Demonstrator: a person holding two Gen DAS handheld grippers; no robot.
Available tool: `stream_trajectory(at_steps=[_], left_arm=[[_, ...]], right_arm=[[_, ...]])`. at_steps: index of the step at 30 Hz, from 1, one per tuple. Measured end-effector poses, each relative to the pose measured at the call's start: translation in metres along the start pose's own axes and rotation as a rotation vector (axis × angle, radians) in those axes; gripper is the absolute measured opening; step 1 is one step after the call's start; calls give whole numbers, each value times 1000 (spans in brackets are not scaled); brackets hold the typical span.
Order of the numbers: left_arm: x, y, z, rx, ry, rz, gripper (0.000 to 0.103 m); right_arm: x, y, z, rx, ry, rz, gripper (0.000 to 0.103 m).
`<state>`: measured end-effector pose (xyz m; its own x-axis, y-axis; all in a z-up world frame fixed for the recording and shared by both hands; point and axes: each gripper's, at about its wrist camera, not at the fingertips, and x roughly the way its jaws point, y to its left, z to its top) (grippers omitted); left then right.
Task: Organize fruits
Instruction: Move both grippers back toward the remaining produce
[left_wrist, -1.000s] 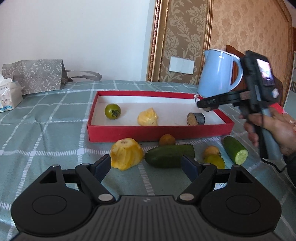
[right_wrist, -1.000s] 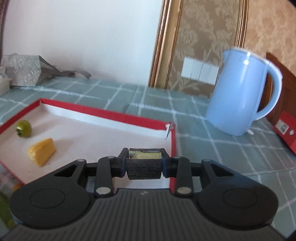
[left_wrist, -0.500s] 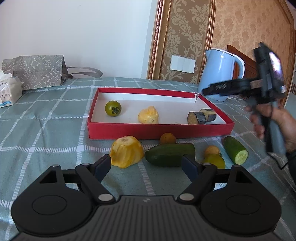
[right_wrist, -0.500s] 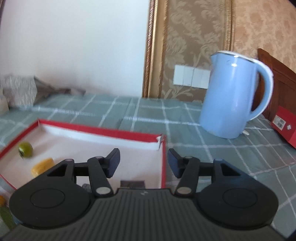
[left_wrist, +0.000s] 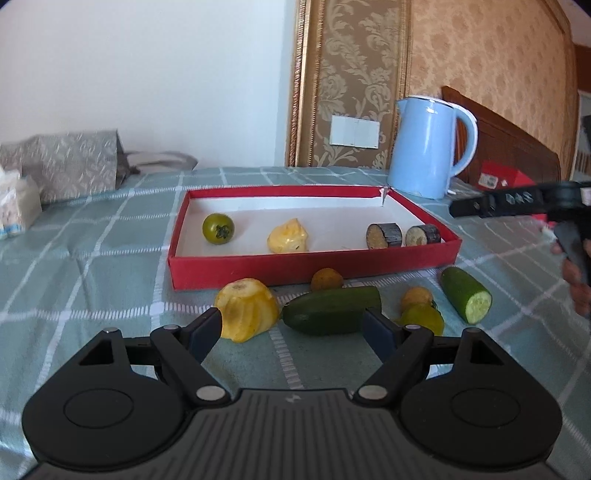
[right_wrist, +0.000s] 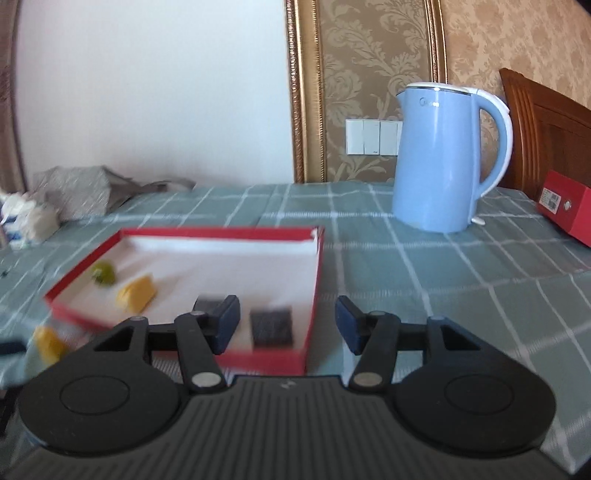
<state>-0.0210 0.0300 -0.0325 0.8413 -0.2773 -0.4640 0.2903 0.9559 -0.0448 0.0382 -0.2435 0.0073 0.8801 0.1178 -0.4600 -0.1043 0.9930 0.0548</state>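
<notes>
Long cucumber (left_wrist: 331, 309) lies crosswise on the counter (left_wrist: 92, 266) just ahead of the left gripper (left_wrist: 293, 329), fingers wide & empty, w/ right gripper (right_wrist: 287, 324) also wide, off by the red box (left_wrist: 314, 264).

Desk cloth (left_wrist: 110, 266): woven, matt, green check. Tray (left_wrist: 306, 264): red card, matt white paper inside. Kettle (right_wrist: 439, 158): smooth glossy blue plastic. Cucumber (left_wrist: 332, 310): glossy skin. Grippers: matt black plastic, ribbed, metal pivot pins. Headboard (right_wrist: 546, 125): polished wood. Bag (left_wrist: 62, 166): patterned paper.
</notes>
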Motion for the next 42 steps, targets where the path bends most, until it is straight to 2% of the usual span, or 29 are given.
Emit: stream_trajectory(at_steps=[2, 7, 15, 19, 23, 29, 33, 34, 37, 40, 42], left_arm=[[0, -4, -1, 25, -3, 9, 83], [2, -4, -1, 22, 10, 28, 83], [5, 12, 2, -38, 13, 73, 83], [16, 22, 5, -11, 57, 17, 83], [20, 28, 9, 102, 42, -10, 83], [32, 37, 14, 227, 56, -122, 83], [41, 46, 18, 224, 63, -153, 83], [42, 47, 18, 219, 68, -159, 82], [38, 49, 18, 214, 47, -171, 65], [38, 45, 16, 236, 59, -186, 44], [38, 43, 16, 245, 66, -182, 40]], right_arm=[[-13, 4, -14, -9, 4, 1, 74], [-29, 18, -38, -58, 1, -18, 74], [-16, 16, -47, 0, 15, 9, 79], [-14, 11, -48, 23, 10, 18, 79], [-11, 7, -49, 45, 11, 22, 83], [-6, 4, -51, 59, 25, 16, 83], [-3, 2, -52, 68, 36, 13, 83], [-3, 2, -52, 72, 35, 13, 84], [-2, 2, -52, 76, 33, 8, 84], [-1, 0, -52, 89, 31, 9, 85], [-1, -1, -52, 95, 35, 10, 87]])
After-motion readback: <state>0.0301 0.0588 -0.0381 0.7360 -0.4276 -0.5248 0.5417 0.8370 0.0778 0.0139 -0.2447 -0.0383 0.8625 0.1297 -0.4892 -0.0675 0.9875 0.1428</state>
